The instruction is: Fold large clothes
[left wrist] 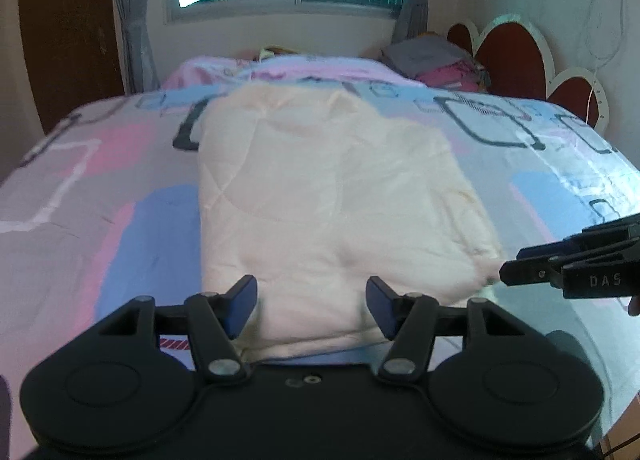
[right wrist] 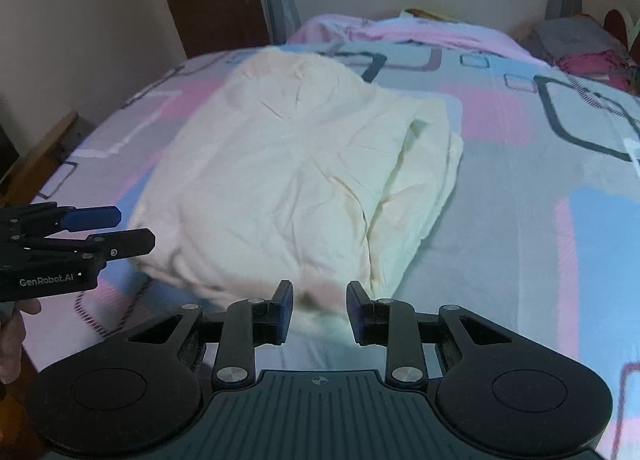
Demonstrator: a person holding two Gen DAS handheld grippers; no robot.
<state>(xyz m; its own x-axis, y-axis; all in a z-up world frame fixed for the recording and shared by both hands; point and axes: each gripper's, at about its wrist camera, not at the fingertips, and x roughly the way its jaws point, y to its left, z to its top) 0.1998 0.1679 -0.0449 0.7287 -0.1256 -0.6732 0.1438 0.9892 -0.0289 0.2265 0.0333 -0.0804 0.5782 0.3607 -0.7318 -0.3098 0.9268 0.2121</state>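
Garment: cream garment [left wrist: 332,195], folded, on the bed [left wrist: 120,187].
Left gripper [left wrist: 312,306]: near garment's hem, jaws wide, empty.
Right gripper [right wrist: 319,310]: same, jaws parted, empty.

Garment [left wrist: 328,195]: plain cream, no print, centre of frame. Bedsheet [left wrist: 100,187]: grey ground with pink and blue blocks and dark outlined rounded rectangles. Blanket [left wrist: 288,69], upper centre: pale pink. Curtains [left wrist: 132,19], upper left: grey. Headboard [left wrist: 516,55], upper right: dark red panels edged white. Left gripper [left wrist: 312,306] and right gripper [right wrist: 319,312]: black with blue pads.
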